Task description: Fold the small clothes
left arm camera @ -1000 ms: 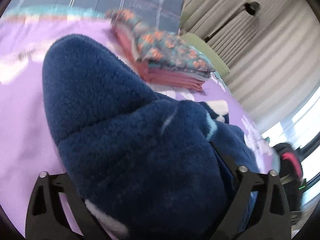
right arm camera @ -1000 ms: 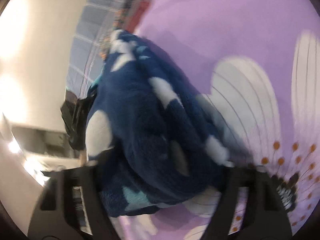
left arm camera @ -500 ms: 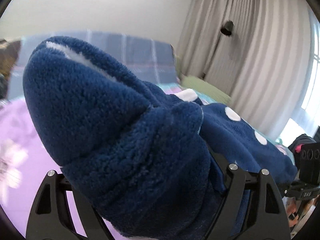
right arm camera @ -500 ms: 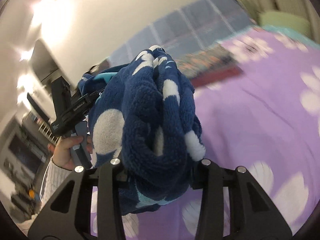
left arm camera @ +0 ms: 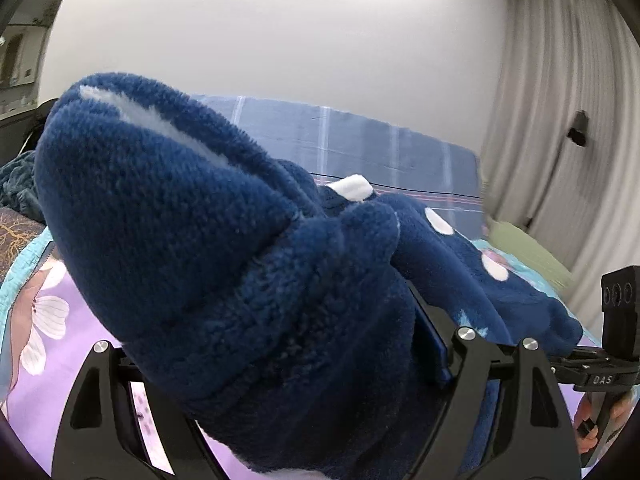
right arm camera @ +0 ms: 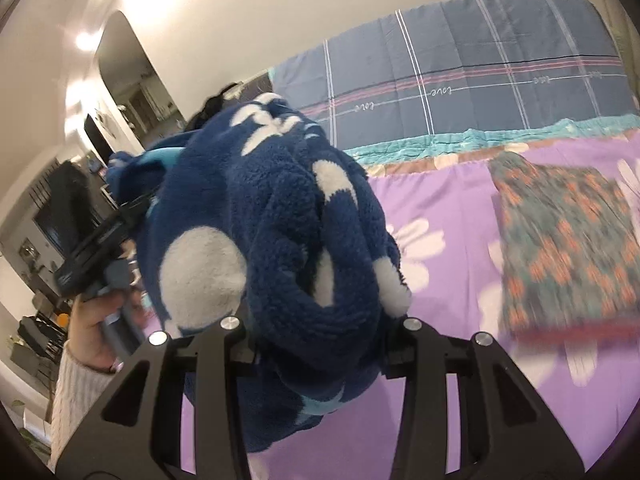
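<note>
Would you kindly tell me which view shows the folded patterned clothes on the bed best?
The right wrist view: the folded patterned clothes lie in plain sight on the purple bedspread, though slightly blurred. In the left wrist view the blue fleece garment fills the frame and they do not appear.

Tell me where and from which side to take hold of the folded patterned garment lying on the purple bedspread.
Grip the folded patterned garment at its near edge, where the red layers under it show as a stacked fold. Come in low from the front, fingers above and below the stack; it lies flat on the bedspread, so a top approach would likely pinch only the upper layer. Both grippers hold the blue fleece now.
</note>
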A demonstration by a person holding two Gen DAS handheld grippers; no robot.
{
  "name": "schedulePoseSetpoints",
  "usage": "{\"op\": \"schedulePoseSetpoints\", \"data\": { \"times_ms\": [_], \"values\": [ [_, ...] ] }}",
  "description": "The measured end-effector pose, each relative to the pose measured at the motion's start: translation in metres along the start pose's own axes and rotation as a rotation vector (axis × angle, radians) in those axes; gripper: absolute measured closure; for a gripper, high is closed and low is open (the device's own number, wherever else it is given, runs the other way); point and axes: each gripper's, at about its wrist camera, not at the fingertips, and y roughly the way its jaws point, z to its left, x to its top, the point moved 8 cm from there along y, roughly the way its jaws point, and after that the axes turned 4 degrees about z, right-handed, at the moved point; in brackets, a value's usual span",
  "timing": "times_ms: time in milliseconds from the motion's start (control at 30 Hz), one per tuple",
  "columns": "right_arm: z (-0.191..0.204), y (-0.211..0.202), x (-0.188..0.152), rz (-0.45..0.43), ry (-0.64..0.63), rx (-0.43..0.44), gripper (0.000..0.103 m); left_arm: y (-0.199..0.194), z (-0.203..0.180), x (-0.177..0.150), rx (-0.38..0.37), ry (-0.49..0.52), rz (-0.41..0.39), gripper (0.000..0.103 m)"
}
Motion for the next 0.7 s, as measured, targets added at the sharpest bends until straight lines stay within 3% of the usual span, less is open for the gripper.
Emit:
{"op": "schedulePoseSetpoints", "data": {
  "times_ms": [133,300,367,433,467,533,600,700],
  "values": [
    [-0.019,0.062,0.023,0.025,-0.020,-0.058,0.063,0.057,0.028,-0.004,0.040,-0.044,0.043,0.020],
    [-0.056,0.144,0.026,0.088,0.012,-0.180,0.062,0.137,0.055,-0.037,0.109,-0.076,0.136,0.020],
    [-0.070,0.170,0.022,0.098,-0.010,-0.234,0.054,0.167,0.080,-0.055,0.157,-0.111,0.202,0.019],
    [-0.095,0.195,0.012,0.105,-0.007,-0.363,0.041,0.185,0.100,-0.076,0.175,-0.191,0.271,0.017],
    [-0.103,0.198,0.005,0.098,0.023,-0.406,0.036,0.195,0.109,-0.089,0.171,-0.252,0.304,0.011],
    [-0.120,0.197,-0.005,0.063,0.157,-0.385,0.022,0.192,0.125,-0.103,0.132,-0.337,0.288,0.003],
    [-0.128,0.194,-0.010,0.061,0.225,-0.349,0.018,0.180,0.130,-0.103,0.072,-0.379,0.259,0.001],
    [-0.122,0.172,-0.015,0.039,0.156,-0.411,0.018,0.163,0.122,-0.097,0.119,-0.274,0.254,0.001]
  ]
}}
